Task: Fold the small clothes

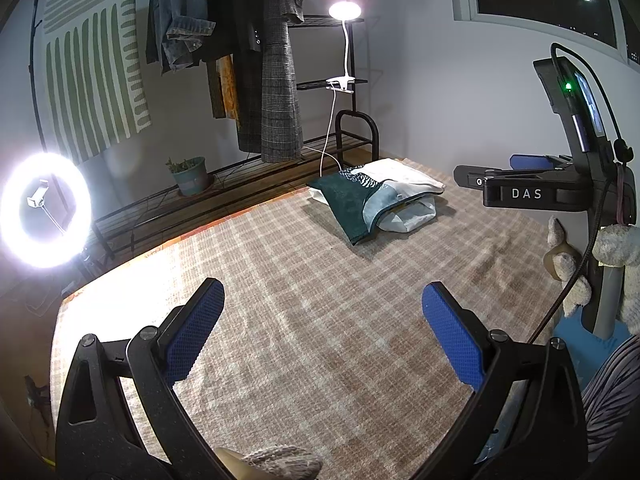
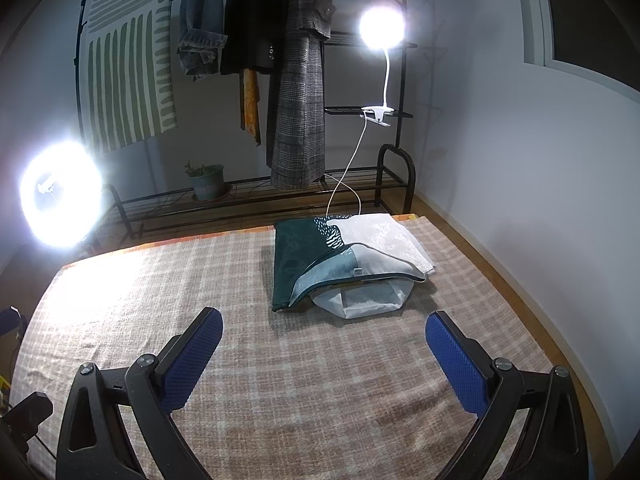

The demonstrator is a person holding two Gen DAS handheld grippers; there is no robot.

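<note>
A stack of folded small clothes (image 1: 376, 200) lies at the far side of the checked blanket (image 1: 300, 300): a dark green, teal and white patterned piece on top of a white piece. It also shows in the right wrist view (image 2: 344, 264). My left gripper (image 1: 322, 300) is open and empty above the blanket, well short of the stack. My right gripper (image 2: 324, 328) is open and empty, just in front of the stack. The right gripper's body, marked DAS, shows at the right of the left wrist view (image 1: 528, 192).
A bright ring light (image 1: 44, 210) stands at the left. A black rack with hanging coats (image 2: 300, 80) and a clip lamp (image 2: 380, 28) stands behind the blanket, with a potted plant (image 2: 208, 182). A plush toy (image 1: 616, 248) sits at the right. A wall is close on the right.
</note>
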